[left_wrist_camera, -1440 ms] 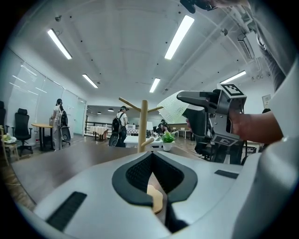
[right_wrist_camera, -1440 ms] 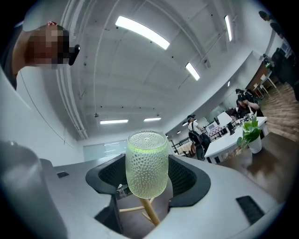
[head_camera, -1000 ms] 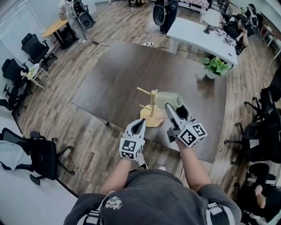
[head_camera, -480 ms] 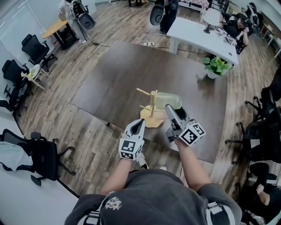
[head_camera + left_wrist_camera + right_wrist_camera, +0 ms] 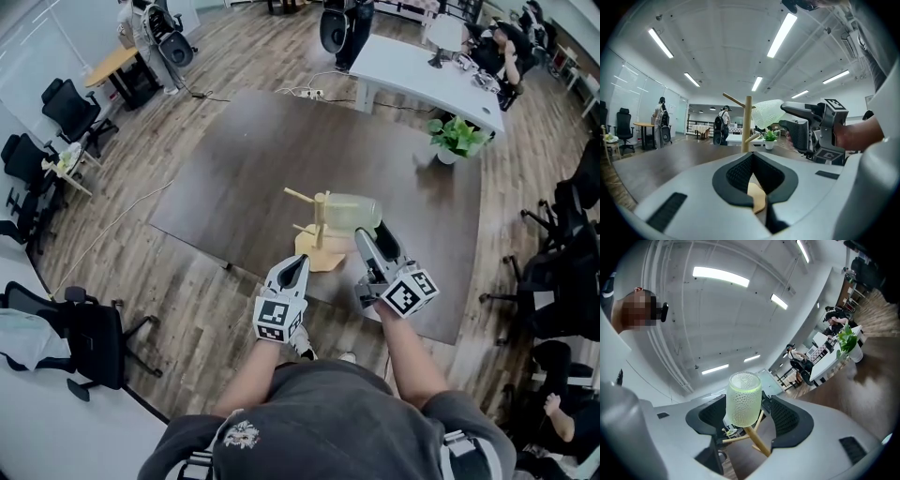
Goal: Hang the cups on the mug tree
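Observation:
The wooden mug tree (image 5: 321, 217) stands near the front edge of the dark table (image 5: 244, 159). A pale green textured cup (image 5: 352, 210) lies sideways against the right of its post, up at peg height. My right gripper (image 5: 368, 236) is just behind the cup with its jaws apart. In the right gripper view the cup (image 5: 743, 399) shows between the pads with a gap on its right side and the tree (image 5: 757, 441) under it. My left gripper (image 5: 300, 262) is shut and empty, low in front of the tree (image 5: 747, 122), beside the cup (image 5: 768, 112).
A potted plant (image 5: 457, 139) stands at the table's far right corner. A white desk (image 5: 422, 75) with people lies beyond. Office chairs (image 5: 89, 328) stand left and right on the wood floor. The table edge runs right under my grippers.
The cup has shifted left, from beside the tree to right against its post. My right gripper followed it slightly. The left gripper has hardly moved.

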A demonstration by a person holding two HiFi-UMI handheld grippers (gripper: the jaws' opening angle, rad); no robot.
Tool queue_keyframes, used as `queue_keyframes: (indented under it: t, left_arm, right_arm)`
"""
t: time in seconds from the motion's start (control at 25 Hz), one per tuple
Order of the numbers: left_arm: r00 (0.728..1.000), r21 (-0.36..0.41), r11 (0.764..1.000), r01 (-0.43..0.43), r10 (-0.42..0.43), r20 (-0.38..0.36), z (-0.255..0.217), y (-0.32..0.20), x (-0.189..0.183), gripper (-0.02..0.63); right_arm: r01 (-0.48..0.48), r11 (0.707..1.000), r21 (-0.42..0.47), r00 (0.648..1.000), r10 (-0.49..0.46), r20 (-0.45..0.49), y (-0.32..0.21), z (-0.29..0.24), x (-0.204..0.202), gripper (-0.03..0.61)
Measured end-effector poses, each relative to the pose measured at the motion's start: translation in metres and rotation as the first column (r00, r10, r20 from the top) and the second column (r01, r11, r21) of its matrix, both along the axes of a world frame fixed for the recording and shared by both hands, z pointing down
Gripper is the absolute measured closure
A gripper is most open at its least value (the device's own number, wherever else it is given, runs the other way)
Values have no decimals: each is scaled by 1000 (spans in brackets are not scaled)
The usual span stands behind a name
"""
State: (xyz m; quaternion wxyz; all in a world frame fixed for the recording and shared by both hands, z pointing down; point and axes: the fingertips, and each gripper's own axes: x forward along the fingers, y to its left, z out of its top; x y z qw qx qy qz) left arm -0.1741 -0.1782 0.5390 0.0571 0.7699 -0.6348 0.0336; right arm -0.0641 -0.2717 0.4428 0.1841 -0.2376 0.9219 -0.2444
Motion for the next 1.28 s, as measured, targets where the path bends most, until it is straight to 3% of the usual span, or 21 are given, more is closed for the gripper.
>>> queue_keyframes:
  t: [0.32, 0.48, 0.64, 0.88, 1.04, 1.28]
  left_arm:
    - [999, -5, 999, -54, 54, 0, 1, -3, 26, 614]
    - [996, 7, 996, -93, 93, 0, -3, -5, 46, 614]
    - [990, 13, 990, -139, 139, 1, -8, -6, 71, 614]
    - [980, 26, 979, -201, 201, -2, -13, -8, 108, 614]
    - [972, 33, 972, -233, 233, -3, -15, -8, 130, 614]
    - [961, 50, 960, -274, 275, -19, -16, -11, 165, 614]
  right_arm:
    - [-52, 999, 5, 993, 52, -105, 29, 29, 39, 276]
    - [-71, 996, 45, 977, 79, -199, 44, 43, 54, 307]
    - [-129, 983, 132, 932, 166, -323, 56, 48, 74, 427]
    - [-185, 952, 242, 853, 278, -442, 63, 49, 105, 542]
    - [-183, 940, 289, 796, 314, -517, 72, 59, 120, 554]
    - [-243, 926, 289, 771, 365, -521, 76, 64, 155, 554]
